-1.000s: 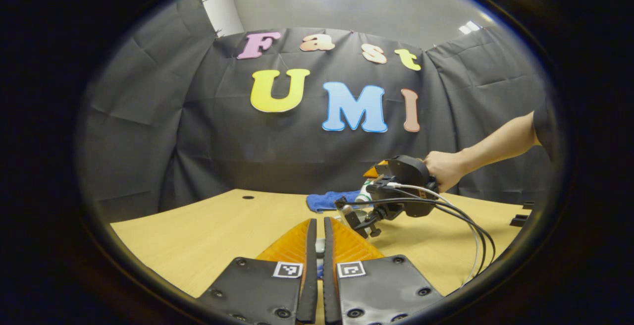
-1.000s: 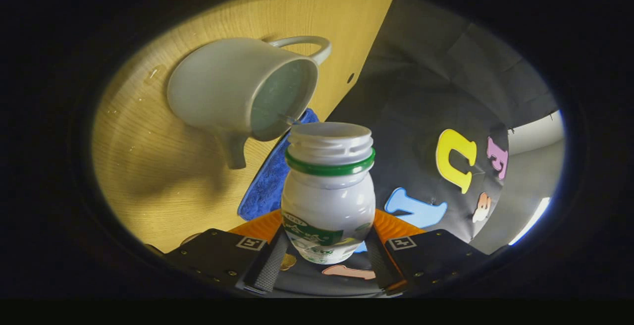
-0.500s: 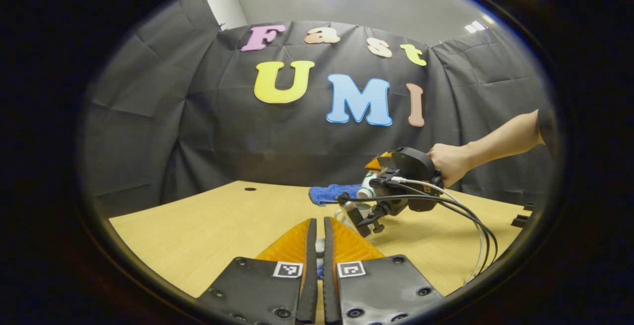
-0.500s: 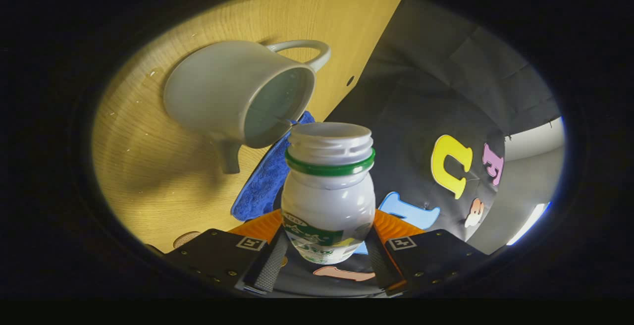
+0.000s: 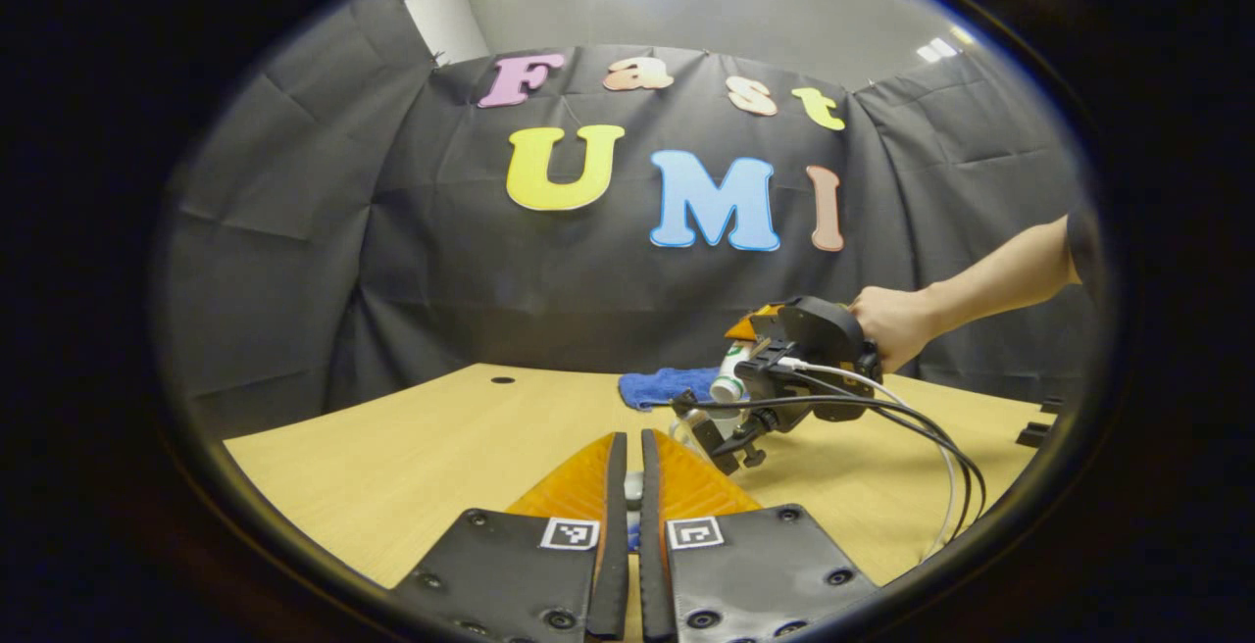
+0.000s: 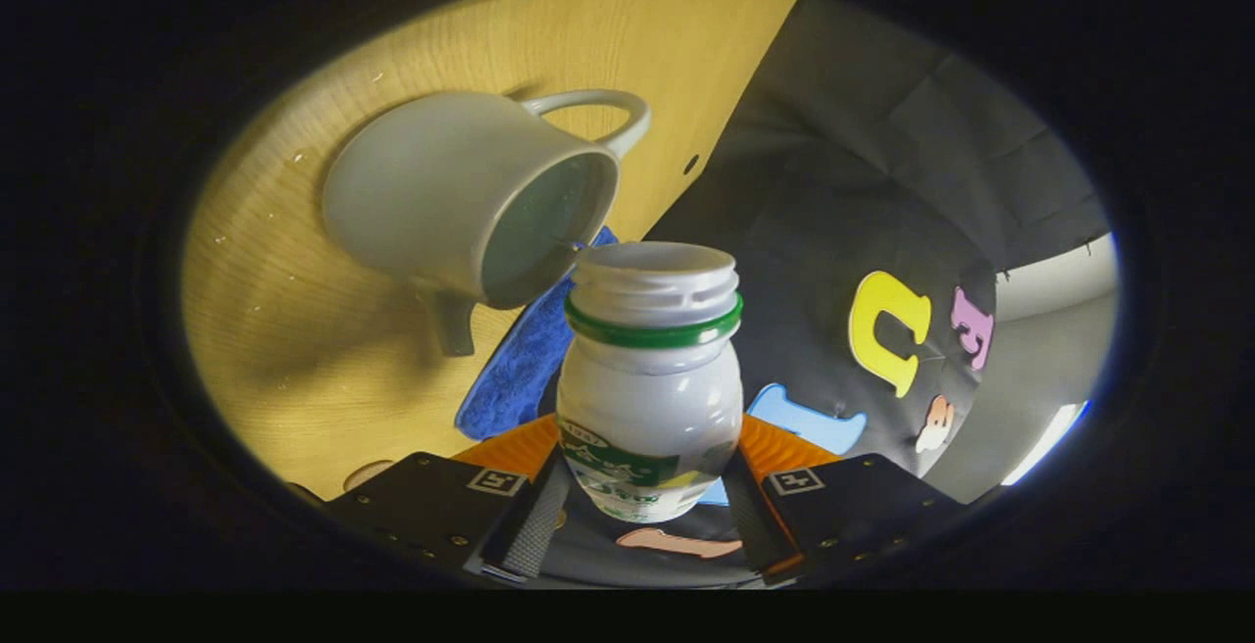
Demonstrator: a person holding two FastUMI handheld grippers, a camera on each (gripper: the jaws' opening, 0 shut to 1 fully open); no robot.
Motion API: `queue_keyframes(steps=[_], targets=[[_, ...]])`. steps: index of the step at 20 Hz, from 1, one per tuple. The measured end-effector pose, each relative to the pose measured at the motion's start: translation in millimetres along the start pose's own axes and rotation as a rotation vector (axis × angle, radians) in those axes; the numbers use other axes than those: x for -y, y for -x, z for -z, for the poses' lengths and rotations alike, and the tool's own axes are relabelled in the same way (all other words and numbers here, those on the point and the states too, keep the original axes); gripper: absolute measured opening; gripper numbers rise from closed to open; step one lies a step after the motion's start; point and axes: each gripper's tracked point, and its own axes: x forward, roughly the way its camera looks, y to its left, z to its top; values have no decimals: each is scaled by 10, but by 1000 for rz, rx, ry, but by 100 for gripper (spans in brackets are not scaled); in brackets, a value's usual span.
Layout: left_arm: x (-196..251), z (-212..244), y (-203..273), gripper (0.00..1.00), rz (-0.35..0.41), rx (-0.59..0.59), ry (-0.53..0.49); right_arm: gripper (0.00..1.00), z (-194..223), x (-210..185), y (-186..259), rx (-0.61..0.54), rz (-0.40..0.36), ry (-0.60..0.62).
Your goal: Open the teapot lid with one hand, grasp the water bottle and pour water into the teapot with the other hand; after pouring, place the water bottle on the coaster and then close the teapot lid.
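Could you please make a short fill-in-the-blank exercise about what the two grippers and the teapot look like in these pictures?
1. The right gripper is shut on the water ____.
2. The teapot has no ____ on its opening.
3. A ____ cloth lies on the table beside the teapot.
4. The left gripper has its fingers nearly ____, with a small pale object between them.

Missing words: bottle; lid; blue; closed

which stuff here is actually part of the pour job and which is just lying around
Part of the job:
- water bottle, uncapped, clamped in the right gripper
- teapot, open, no lid on it
- left gripper, fingers nearly together on something small and pale

Just lying about:
- blue cloth on the table
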Motion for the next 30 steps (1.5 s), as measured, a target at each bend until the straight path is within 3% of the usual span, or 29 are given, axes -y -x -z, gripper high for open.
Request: queue_keyframes(steps=[1,2,3,8,14,15,20,21,22,25,30], targets=[[4,5,-4,15,-2,1,-2,75,-3,-6,-7,2,-1,-10],[7,-2,2,11,-1,1,-3,74,-10,-15,2,4,-1,-14],[4,4,5,15,-1,1,-3,75,-12,-13,2,3,-1,-14],[-10,17,-11,15,1,-5,5,74,-8,-73,-10,8,-14,-49],[-113,-29,3,11,-8,9,51,71,0,-234,53,13,-69,-343],[-108,-18,3,15,-9,4,53,71,-15,-274,50,16,-80,-370],[-109,-38,-11,11,-7,5,44,71,16,-226,96,35,-40,-490],[-99,-34,-36,15,-2,3,50,56,47,-145,124,41,-16,-527],[-97,-49,-56,15,5,3,60,71,76,-82,159,45,3,-573],[-55,-173,-158,11,31,11,79,71,254,88,318,40,52,-752],[190,-347,-525,15,115,21,78,71,683,185,614,-10,114,-1034]])
